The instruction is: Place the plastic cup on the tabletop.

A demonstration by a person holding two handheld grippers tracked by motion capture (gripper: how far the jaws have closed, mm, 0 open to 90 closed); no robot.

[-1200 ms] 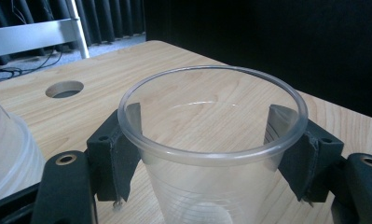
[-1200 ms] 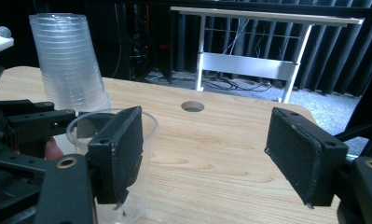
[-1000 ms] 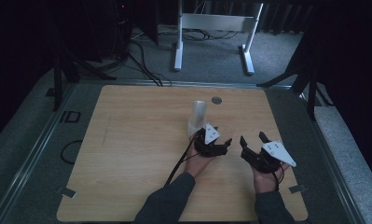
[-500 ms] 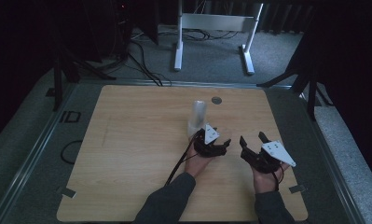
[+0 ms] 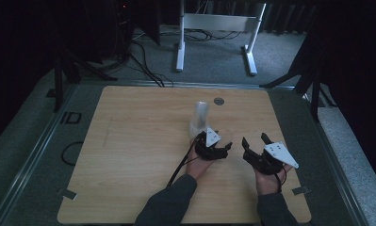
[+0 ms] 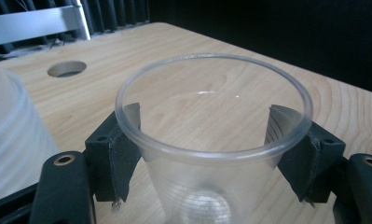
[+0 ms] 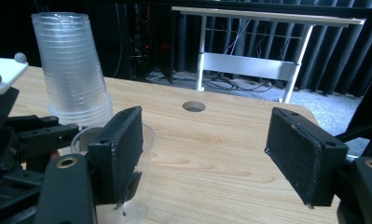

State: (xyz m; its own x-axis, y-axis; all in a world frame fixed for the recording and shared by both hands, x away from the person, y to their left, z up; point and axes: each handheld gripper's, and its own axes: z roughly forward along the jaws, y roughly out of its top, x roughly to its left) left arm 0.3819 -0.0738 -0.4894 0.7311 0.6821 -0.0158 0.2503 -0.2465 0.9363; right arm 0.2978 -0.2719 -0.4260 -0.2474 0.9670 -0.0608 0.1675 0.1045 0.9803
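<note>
Left hand-held gripper [image 6: 214,154] is closed around a clear cup [image 6: 214,140], kept upright beside the stack [image 7: 74,70]; right hand-held gripper [image 7: 216,154] is held open, empty.

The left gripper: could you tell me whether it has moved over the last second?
No. The left gripper sits at the same spot beside the stack of cups, below the table's round hole.

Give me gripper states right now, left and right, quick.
Left gripper: jaws on either side of a clear plastic cup, apparently gripping it.
Right gripper: open, nothing between its jaws.
</note>
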